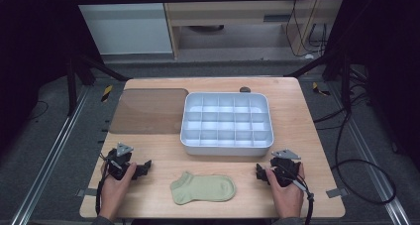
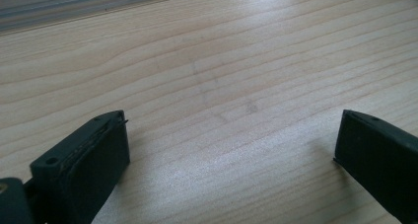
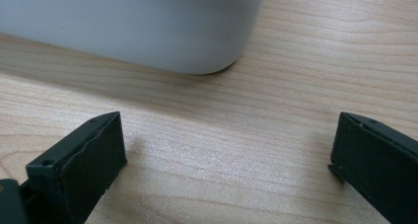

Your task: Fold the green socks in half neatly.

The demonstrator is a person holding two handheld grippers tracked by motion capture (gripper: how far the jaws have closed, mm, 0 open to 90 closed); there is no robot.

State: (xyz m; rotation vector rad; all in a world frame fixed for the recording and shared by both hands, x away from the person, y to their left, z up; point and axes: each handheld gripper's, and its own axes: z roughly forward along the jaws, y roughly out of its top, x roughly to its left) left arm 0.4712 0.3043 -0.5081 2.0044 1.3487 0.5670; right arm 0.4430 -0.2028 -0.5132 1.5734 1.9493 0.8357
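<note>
Both claws are resting open and empty on the desk (image 1: 148,195): left claw (image 1: 146,165), right claw (image 1: 258,173), flanking a green sock (image 1: 204,188) near the tray (image 1: 227,148).

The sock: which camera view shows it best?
The high view: the pale green sock lies flat and whole on the table between both grippers. The left gripper view shows bare wood past its jaws; the right gripper view shows wood and the grey organiser tray.

No readable text anywhere here: no labels, brands or numbers on anything lying on the table.
</note>
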